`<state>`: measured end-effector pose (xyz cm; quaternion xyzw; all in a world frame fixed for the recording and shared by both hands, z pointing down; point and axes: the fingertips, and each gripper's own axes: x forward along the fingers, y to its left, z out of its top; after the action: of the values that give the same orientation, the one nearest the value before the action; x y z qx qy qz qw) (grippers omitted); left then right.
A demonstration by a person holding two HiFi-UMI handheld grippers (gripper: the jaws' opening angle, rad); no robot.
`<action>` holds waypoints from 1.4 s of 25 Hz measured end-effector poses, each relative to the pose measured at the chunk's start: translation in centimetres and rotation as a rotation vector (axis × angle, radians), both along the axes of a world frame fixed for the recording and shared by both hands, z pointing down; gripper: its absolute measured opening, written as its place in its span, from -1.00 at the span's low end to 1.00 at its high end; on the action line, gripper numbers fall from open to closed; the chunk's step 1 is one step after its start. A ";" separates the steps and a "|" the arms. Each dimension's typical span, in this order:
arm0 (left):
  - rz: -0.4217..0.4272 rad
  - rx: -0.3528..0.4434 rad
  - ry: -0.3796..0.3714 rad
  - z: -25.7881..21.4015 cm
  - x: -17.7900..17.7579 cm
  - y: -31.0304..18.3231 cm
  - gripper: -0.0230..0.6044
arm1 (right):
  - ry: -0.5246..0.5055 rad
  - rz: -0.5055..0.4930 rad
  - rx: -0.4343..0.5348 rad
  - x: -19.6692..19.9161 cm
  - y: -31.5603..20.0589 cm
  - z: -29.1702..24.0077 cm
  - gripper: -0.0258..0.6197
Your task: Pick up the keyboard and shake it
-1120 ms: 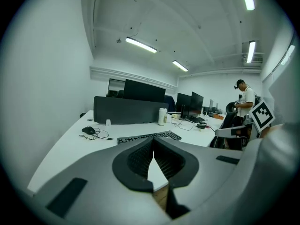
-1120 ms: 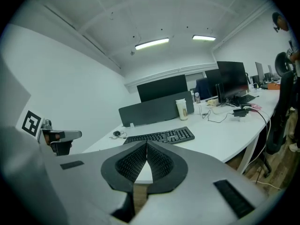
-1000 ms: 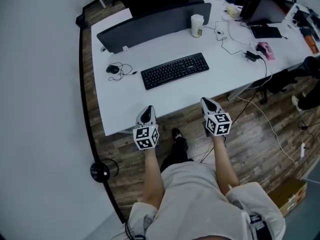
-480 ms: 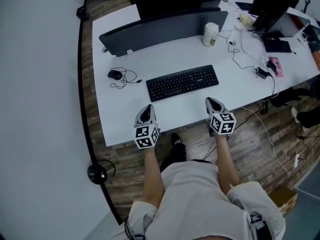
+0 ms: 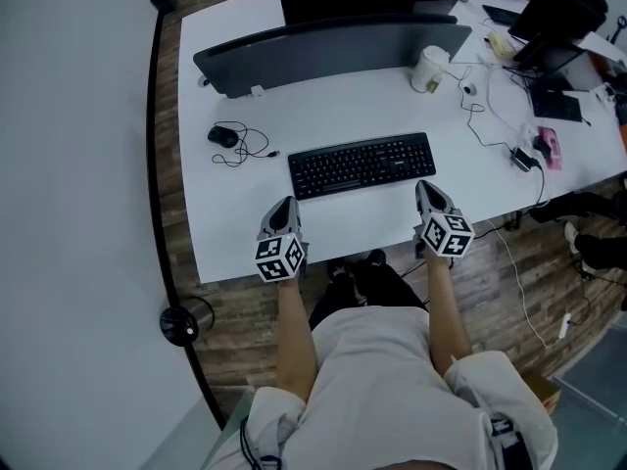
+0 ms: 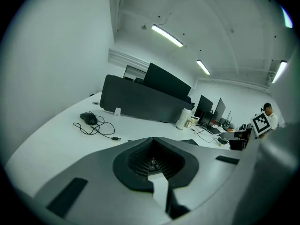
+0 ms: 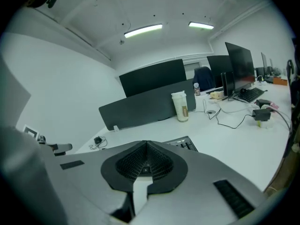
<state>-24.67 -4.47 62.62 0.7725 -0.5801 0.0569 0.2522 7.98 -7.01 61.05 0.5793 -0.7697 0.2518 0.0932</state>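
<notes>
While both sets of jaws are closed on nothing, the pick-up has not begun. Left hand-held gripper [image 5: 282, 210] and right hand-held gripper [image 5: 429, 192]: clenched, empty, poised over the near edge of the desk [image 5: 235, 225]. The keyboard [image 5: 361, 164] lies flat on the desk, untouched, just ahead of the two, one end near each tip. Dark shapes glimpsed through the left jaws are probably its keys. Remaining: open, grip both ends, lift, shake.
</notes>
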 end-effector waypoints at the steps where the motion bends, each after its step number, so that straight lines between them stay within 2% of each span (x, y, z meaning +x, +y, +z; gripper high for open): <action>1: -0.008 -0.011 0.005 0.2 0.1 -0.2 -0.88 | -0.026 -0.011 -0.007 0.0 -0.7 0.0 -0.80; 6: -0.074 -0.056 0.004 0.6 0.2 -2.1 -0.88 | -0.139 -0.082 -0.092 0.8 -3.9 1.6 -0.80; 12: -0.099 -0.102 -0.027 1.9 1.0 -5.2 -0.88 | -0.137 -0.169 -0.127 4.6 -7.7 2.9 -0.80; 18: -0.154 -0.140 0.029 3.8 1.3 -7.1 -0.88 | -0.142 -0.184 -0.190 10.2 -10.5 6.4 -0.80; 23: -0.187 -0.227 0.057 6.8 0.3 -7.9 -0.88 | -0.127 -0.266 -0.275 12.4 -12.0 9.6 -0.80; 26: -0.219 -0.249 0.112 7.7 -0.9 -8.8 -0.87 | -0.141 -0.299 -0.314 13.0 -13.3 11.1 -0.80; 27: -0.229 -0.254 0.141 7.9 -1.3 -9.0 -0.84 | -0.153 -0.307 -0.331 13.1 -13.6 11.7 -0.80; 30: -0.252 -0.286 0.213 9.1 -1.9 -9.7 -0.48 | -0.154 -0.314 -0.345 13.5 -15.1 12.5 -0.79; 35: -0.246 -0.357 0.208 11.2 -2.1 -10.1 -0.26 | -0.167 -0.285 -0.339 13.9 -16.3 13.2 -0.79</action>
<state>-26.74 -14.60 73.82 0.6410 -0.6213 0.0477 0.4482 21.83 -23.32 74.25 0.4179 -0.7956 0.4086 0.1597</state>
